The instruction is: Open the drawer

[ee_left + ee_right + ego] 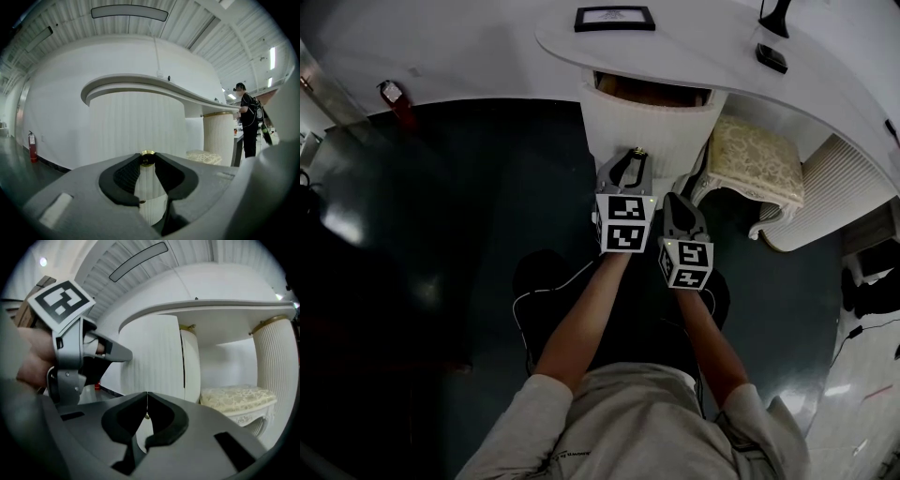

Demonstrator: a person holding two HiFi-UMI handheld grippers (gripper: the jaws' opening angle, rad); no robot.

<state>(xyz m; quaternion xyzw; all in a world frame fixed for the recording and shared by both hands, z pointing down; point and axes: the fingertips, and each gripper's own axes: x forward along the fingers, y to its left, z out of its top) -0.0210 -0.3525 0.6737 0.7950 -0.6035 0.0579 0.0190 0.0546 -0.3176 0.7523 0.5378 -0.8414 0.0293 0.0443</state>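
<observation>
Right gripper (676, 204) pressed together, empty; left gripper (634, 157) pinching brass knob (148, 157). Drawer (656, 131) already stands out, interior showing; little seems left.

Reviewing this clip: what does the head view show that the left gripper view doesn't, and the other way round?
Head view only: the drawer's brown inside, showing where it stands out from under the desktop; the right gripper, shut and empty; a framed plaque.

Left gripper view only: up close, the left gripper's fingers pressed on the brass knob; a person standing far right.

Both: the ribbed drawer front, the cushioned stool and the red fire extinguisher.
</observation>
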